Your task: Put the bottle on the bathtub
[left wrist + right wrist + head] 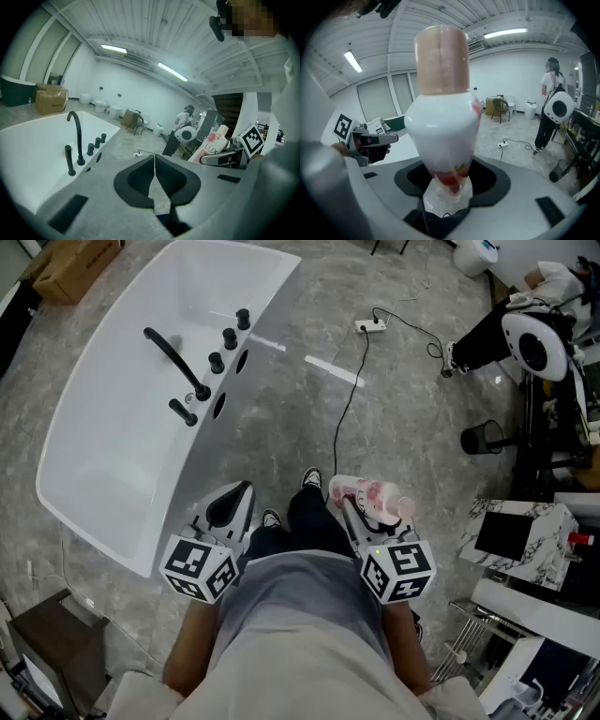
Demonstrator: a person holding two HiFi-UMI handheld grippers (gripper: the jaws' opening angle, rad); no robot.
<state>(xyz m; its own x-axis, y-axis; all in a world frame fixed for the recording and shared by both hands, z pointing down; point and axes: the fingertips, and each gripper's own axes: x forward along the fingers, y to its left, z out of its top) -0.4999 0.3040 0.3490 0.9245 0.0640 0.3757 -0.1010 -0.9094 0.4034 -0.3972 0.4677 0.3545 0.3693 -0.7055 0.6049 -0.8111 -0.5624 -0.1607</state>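
A white bottle (369, 497) with pink flower print and a tan cap is held in my right gripper (354, 512), which is shut on its lower body. In the right gripper view the bottle (443, 117) fills the middle, cap pointing away. The left gripper view shows the same bottle (211, 144) at the right. My left gripper (236, 503) is shut and holds nothing; its jaws meet in a thin line. The white bathtub (122, 418) lies ahead to the left, with a black faucet (176, 360) and knobs on its near rim (251, 343).
A power strip and black cable (352, 390) lie on the grey floor ahead. A marble-look cabinet (525, 532) and a black-and-white machine (525, 343) stand at the right. A cardboard box (75, 266) sits beyond the tub. A person (551, 103) stands far right.
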